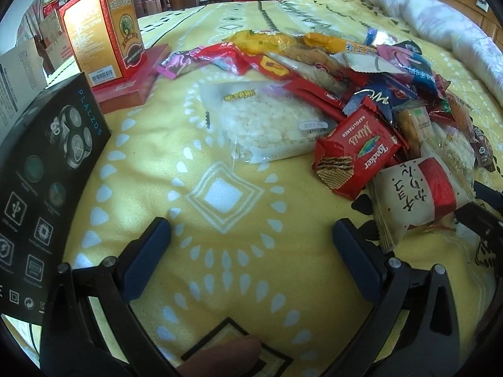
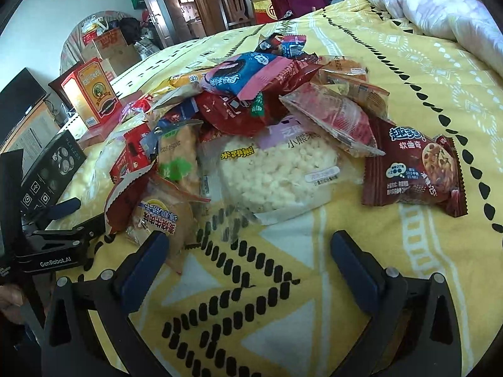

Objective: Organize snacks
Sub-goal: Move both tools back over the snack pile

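The snacks (image 1: 330, 94) are lying in one mixed heap on the yellow patterned blanket (image 1: 220, 282), and many packets are covering each other, so only the top ones are readable. The left gripper (image 1: 251, 232) is hovering over bare blanket with its jaws wide apart and nothing between them; the red Loacker wafer packet (image 1: 355, 154) and a white and red packet (image 1: 421, 198) are lying near its right finger. The right gripper (image 2: 250, 245) is also standing open and empty, with the clear bag of white puffed rice (image 2: 276, 169) just ahead of it and a brown cookie packet (image 2: 415, 169) apart from the heap on the right. A black shaver box (image 1: 47, 172) is being cut off by the left edge, and the red and gold box (image 1: 103, 28) behind it is blurred. The room behind the bed is too dim to make out.
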Tool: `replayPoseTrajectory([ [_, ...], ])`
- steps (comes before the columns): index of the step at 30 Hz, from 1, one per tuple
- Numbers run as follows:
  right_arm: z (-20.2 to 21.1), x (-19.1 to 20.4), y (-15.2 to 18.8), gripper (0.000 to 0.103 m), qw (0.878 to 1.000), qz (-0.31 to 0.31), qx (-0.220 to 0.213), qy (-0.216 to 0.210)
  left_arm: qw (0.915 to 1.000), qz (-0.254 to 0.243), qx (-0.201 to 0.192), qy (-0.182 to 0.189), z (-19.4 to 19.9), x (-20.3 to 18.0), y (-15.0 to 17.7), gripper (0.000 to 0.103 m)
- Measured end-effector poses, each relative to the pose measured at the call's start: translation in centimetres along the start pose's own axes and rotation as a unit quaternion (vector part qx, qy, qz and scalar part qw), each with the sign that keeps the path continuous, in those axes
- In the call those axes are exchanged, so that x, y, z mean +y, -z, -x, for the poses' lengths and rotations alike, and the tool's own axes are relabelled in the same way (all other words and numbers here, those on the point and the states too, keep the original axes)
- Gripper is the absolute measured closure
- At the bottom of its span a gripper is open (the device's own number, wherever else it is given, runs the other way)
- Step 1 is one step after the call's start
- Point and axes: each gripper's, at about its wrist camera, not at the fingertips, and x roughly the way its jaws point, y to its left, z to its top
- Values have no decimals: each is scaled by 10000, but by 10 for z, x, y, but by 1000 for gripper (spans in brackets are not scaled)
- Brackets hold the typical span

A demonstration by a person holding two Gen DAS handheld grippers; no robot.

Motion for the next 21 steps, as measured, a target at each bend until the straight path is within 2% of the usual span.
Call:
replayPoseTrajectory([
  [21, 1, 1, 1, 0, 10000, 7, -33, 7, 9999, 44, -68, 63, -4, -1, -2, 0],
])
